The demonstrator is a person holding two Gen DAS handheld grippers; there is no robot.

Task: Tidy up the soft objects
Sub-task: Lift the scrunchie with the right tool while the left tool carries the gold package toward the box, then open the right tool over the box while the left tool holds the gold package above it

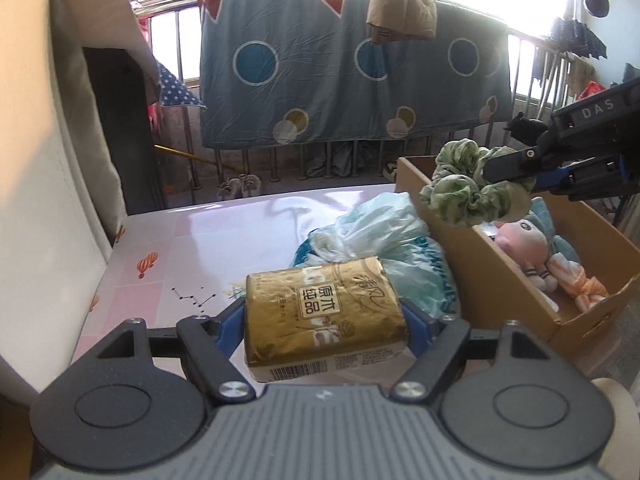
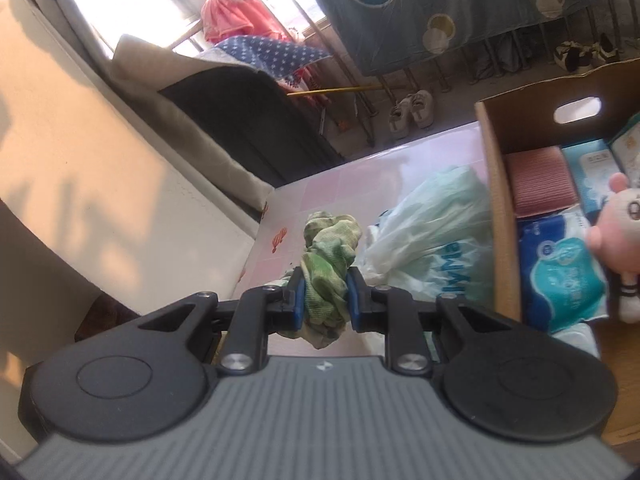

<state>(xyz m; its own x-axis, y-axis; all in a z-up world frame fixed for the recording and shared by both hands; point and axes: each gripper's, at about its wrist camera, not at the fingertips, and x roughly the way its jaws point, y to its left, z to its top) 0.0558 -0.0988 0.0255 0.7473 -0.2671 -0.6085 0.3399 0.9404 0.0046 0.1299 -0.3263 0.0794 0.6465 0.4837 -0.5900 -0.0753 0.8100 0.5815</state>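
Observation:
My left gripper [image 1: 325,314] is shut on a gold tissue pack [image 1: 324,312], lifted above the pink table [image 1: 192,240]. My right gripper [image 2: 325,298] is shut on a green scrunchie [image 2: 326,276]. From the left wrist view, that scrunchie [image 1: 468,188] hangs over the left wall of the cardboard box [image 1: 516,296], with the right gripper [image 1: 508,168] reaching in from the right. A pink plush doll [image 1: 524,248] lies inside the box. A pale green plastic bag [image 1: 384,236] lies on the table against the box.
The box [image 2: 496,208] also holds a pink cloth [image 2: 540,184], blue tissue packs [image 2: 564,268] and the plush doll [image 2: 624,220]. A blue quilt [image 1: 352,72] hangs on the railing behind the table. A padded wall [image 1: 48,200] borders the table's left side.

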